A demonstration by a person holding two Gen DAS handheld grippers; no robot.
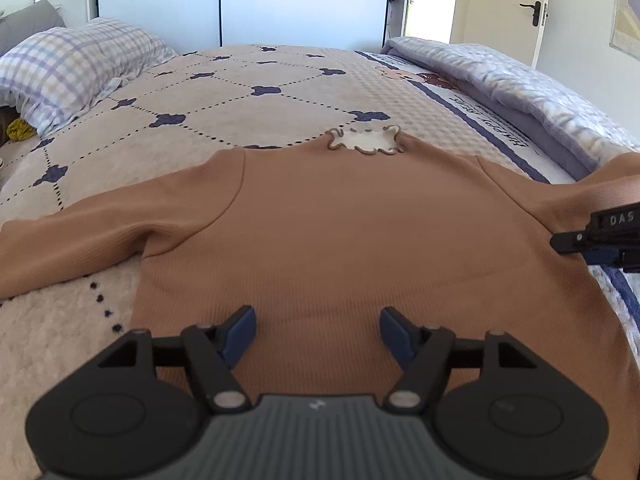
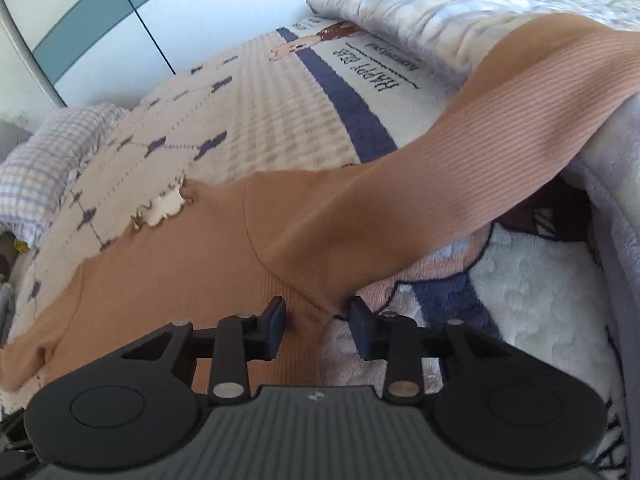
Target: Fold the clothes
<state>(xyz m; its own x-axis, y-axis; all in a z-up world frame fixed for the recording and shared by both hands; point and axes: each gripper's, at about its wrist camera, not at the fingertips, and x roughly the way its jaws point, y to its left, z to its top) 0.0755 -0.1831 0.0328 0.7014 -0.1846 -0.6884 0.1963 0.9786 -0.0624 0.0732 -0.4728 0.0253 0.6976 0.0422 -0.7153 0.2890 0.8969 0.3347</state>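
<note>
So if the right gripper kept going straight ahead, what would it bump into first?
Most likely the brown shirt. The open right gripper points at the spot where the sleeve meets the body, just ahead of its fingertips. How far above the cloth it sits is unclear.

Tan ribbed top (image 1: 340, 220), navy-clover cream bedspread (image 1: 224, 92), lilac-checked pillow (image 1: 68, 64), blue-padded black jaws.

The right gripper (image 2: 318, 322) hangs low over a tan ribbed top (image 2: 180, 268), jaws apart — the gap straddles the fabric's edge at the underarm, where the sleeve (image 2: 460, 152) runs up and away onto a pale grey quilt (image 2: 460, 4). The ruffled neckline (image 2: 162, 206) lies on the patterned bedspread (image 2: 280, 112). A checked pillow (image 2: 44, 164) sits far left.
</note>
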